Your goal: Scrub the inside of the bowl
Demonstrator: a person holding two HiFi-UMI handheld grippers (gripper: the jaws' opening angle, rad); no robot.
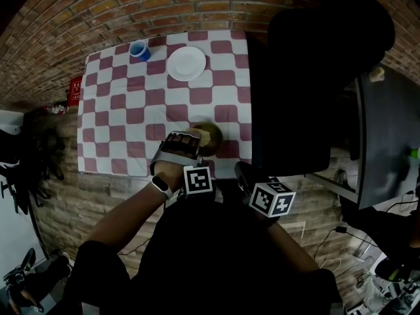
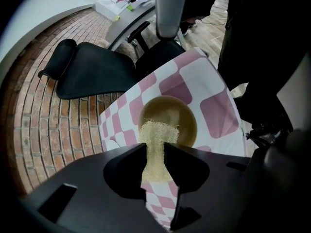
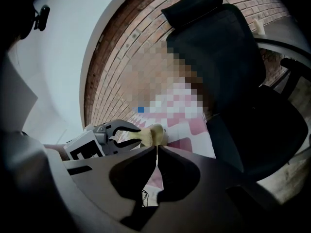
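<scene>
An olive-brown bowl (image 1: 213, 138) (image 2: 177, 113) stands on the checkered tablecloth (image 1: 131, 110) near the table's front edge. My left gripper (image 1: 195, 139) (image 2: 156, 148) is shut on a pale yellow fibrous scrubber (image 1: 204, 137) (image 2: 154, 135). The scrubber's free end lies over the bowl's near rim. My right gripper (image 1: 246, 176) (image 3: 157, 148) is shut with nothing between its jaws. It hangs off the table's front edge, to the right of the bowl. The right gripper view also shows the left gripper (image 3: 114, 131), the scrubber (image 3: 141, 136) and part of the bowl (image 3: 159, 134).
A blue cup (image 1: 138, 50) and a white plate (image 1: 186, 63) sit at the table's far side. A black office chair (image 1: 295, 90) (image 2: 97, 72) (image 3: 228, 57) stands against the table's right side. A grey desk (image 1: 387, 130) is further right. The floor is brick.
</scene>
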